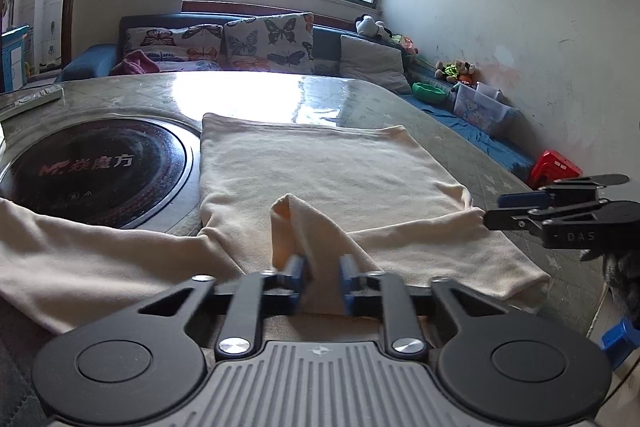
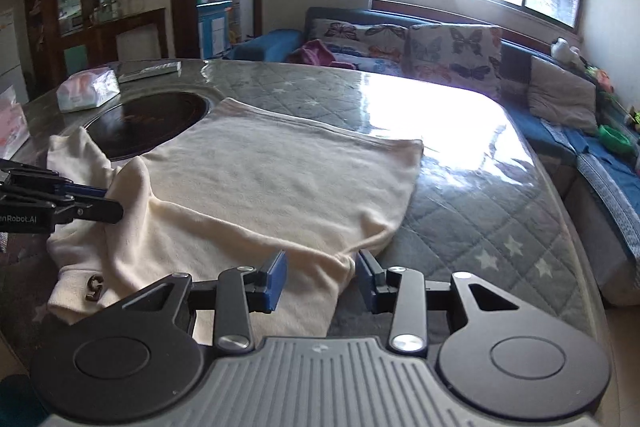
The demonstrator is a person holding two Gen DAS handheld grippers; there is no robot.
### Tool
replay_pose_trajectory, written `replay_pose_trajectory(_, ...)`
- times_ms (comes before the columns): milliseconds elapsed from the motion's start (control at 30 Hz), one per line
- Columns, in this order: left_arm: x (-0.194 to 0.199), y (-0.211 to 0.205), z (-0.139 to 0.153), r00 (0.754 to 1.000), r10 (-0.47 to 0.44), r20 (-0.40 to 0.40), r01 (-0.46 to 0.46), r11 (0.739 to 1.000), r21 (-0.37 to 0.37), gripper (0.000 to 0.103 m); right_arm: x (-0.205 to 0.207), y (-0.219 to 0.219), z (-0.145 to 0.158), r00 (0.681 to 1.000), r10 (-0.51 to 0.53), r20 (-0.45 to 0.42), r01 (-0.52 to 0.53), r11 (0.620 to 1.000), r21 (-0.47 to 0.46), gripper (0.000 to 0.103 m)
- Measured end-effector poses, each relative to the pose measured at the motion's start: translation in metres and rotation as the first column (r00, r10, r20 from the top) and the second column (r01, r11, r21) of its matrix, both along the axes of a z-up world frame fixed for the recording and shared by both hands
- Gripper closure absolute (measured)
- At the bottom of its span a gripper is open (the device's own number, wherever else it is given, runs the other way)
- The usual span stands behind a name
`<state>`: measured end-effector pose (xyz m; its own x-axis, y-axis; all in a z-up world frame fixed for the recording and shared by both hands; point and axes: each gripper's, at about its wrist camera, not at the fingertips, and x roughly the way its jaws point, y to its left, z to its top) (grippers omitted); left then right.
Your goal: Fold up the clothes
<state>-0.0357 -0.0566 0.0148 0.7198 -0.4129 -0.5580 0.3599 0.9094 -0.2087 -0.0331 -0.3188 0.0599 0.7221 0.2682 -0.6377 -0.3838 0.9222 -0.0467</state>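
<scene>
While spread flat across quilted worktop (image 2: pixel 460 227) beside dark round hotplate (image 1: pixel 100 171), cream garment (image 1: pixel 320 167) sits mid-fold, near edge being gathered. Left tool (image 1: pixel 323 273) clamped shut on raised pinch of fabric at near hem; right tool (image 2: pixel 323 277) parted, pads straddling garment's near right corner without pressing. Judged: grasp stage of first fold, one side secured, other not yet taken. Next move calls for closing right tool on that corner, then lifting both together and carrying near edge toward far hem, keeping cloth level to avoid bunching.
</scene>
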Motion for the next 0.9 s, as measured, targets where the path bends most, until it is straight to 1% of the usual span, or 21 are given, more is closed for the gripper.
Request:
replay_pose_trajectory(33, -0.001, 0.001, 0.001, 1.0, 0.001, 0.004, -0.001, 1.0, -0.001, 0.096, 0.001, 0.001, -0.001, 1.0, 0.01, 0.001, -0.01, 1.0, -0.011, 0.065)
replay_pose_trajectory(67, -0.003, 0.002, 0.004, 1.0, 0.002, 0.011, -0.002, 1.0, -0.002, 0.097, 0.006, 0.006, -0.004, 0.999, 0.046, 0.004, -0.045, 0.998, -0.053, 0.066)
replay_pose_trajectory(100, -0.005, 0.003, 0.006, 1.0, 0.004, 0.019, -0.004, 1.0, -0.003, 0.098, 0.009, 0.007, -0.006, 0.998, 0.067, -0.001, -0.067, 0.995, -0.069, 0.066)
replay_pose_trajectory(167, -0.008, 0.006, 0.013, 0.999, 0.011, 0.035, -0.011, 1.0, -0.003, 0.099, 0.014, 0.009, -0.011, 0.995, 0.103, -0.013, -0.104, 0.99, -0.097, 0.066)
replay_pose_trajectory(267, -0.014, 0.013, 0.019, 0.998, 0.029, 0.05, -0.029, 1.0, 0.005, 0.099, 0.015, 0.011, -0.013, 0.99, 0.143, -0.009, -0.143, 0.981, -0.13, 0.066)
replay_pose_trajectory(300, -0.015, 0.016, 0.02, 0.998, 0.033, 0.047, -0.033, 0.999, 0.007, 0.099, 0.015, 0.011, -0.011, 0.989, 0.149, -0.003, -0.148, 0.98, -0.135, 0.066)
replay_pose_trajectory(433, -0.016, 0.025, 0.018, 0.999, 0.045, 0.017, -0.046, 0.999, 0.007, 0.098, 0.018, 0.012, -0.009, 0.982, 0.19, -0.022, -0.191, 0.97, -0.147, 0.069)
replay_pose_trajectory(467, -0.016, 0.026, 0.017, 0.999, 0.049, 0.013, -0.049, 0.999, 0.008, 0.097, 0.019, 0.012, -0.009, 0.979, 0.202, -0.028, -0.204, 0.967, -0.155, 0.073)
replay_pose_trajectory(533, -0.015, 0.029, 0.015, 0.999, 0.053, 0.004, -0.053, 0.999, -0.002, 0.095, 0.02, 0.014, -0.011, 0.974, 0.224, -0.035, -0.227, 0.959, -0.17, 0.074)
replay_pose_trajectory(600, -0.015, 0.03, 0.012, 0.999, 0.05, -0.007, -0.05, 0.999, -0.007, 0.095, 0.021, 0.015, -0.011, 0.969, 0.242, -0.046, -0.246, 0.953, -0.177, 0.08)
replay_pose_trajectory(633, -0.016, 0.03, 0.01, 0.999, 0.048, -0.011, -0.048, 0.999, -0.003, 0.094, 0.023, 0.015, -0.01, 0.966, 0.255, -0.048, -0.259, 0.949, -0.178, 0.08)
replay_pose_trajectory(700, -0.017, 0.03, 0.005, 0.999, 0.043, -0.022, -0.043, 0.999, 0.01, 0.093, 0.026, 0.015, -0.009, 0.96, 0.271, -0.065, -0.279, 0.943, -0.183, 0.085)
replay_pose_trajectory(767, -0.016, 0.031, -0.001, 0.998, 0.039, -0.045, -0.038, 0.999, 0.016, 0.093, 0.029, 0.014, -0.009, 0.954, 0.287, -0.083, -0.298, 0.936, -0.188, 0.087)
replay_pose_trajectory(800, -0.016, 0.032, -0.005, 0.998, 0.04, -0.057, -0.039, 0.999, 0.018, 0.093, 0.03, 0.014, -0.009, 0.954, 0.287, -0.088, -0.298, 0.936, -0.186, 0.094)
replay_pose_trajectory(867, -0.016, 0.034, -0.008, 0.997, 0.042, -0.062, -0.041, 0.999, 0.013, 0.092, 0.031, 0.014, -0.009, 0.953, 0.286, -0.099, -0.3, 0.937, -0.181, 0.098)
replay_pose_trajectory(900, -0.017, 0.035, -0.008, 0.997, 0.043, -0.062, -0.042, 0.999, 0.01, 0.092, 0.029, 0.013, -0.006, 0.956, 0.279, -0.09, -0.291, 0.938, -0.187, 0.099)
